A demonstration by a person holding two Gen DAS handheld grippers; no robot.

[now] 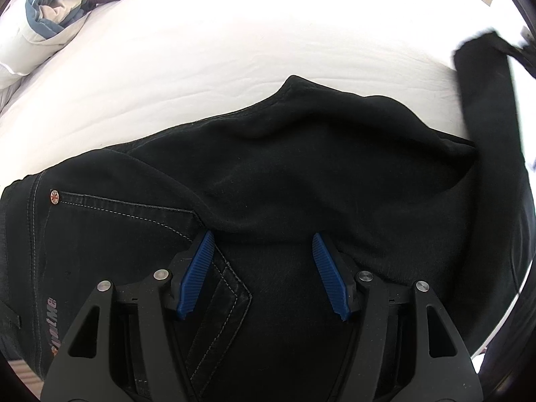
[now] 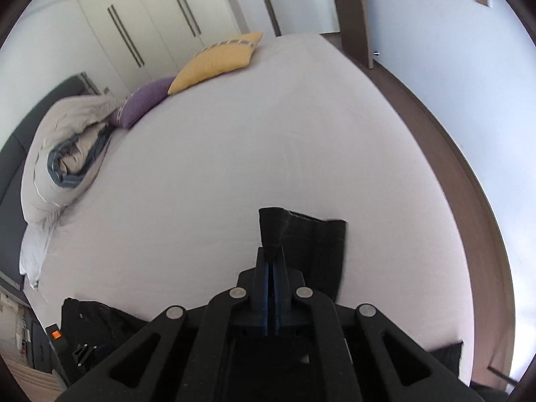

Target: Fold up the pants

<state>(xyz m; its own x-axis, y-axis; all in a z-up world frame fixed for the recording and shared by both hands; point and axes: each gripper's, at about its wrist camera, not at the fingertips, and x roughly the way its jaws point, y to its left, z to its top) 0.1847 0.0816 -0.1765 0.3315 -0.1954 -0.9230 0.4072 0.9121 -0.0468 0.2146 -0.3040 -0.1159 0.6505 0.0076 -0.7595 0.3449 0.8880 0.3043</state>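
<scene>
A wide bed (image 2: 234, 154) with a pale sheet fills both views, and everything else sits relative to it. Behind its head stands a wardrobe (image 2: 144, 23) with long dark handles. At the head end lies a bunched duvet (image 2: 63, 154), then a purple pillow (image 2: 140, 104) and a yellow pillow (image 2: 217, 60) beside it. A door (image 2: 355, 10) stands past the bed's far corner. The black pants (image 1: 268, 181) lie on the near part of the bed, seat up, with a stitched back pocket and a small rivet showing; one leg rises off the sheet. The right gripper (image 2: 272, 251) is clamped tight on that leg's hem. The left gripper (image 1: 263, 238) hovers over the seat, fingers spread wide, holding nothing.
</scene>
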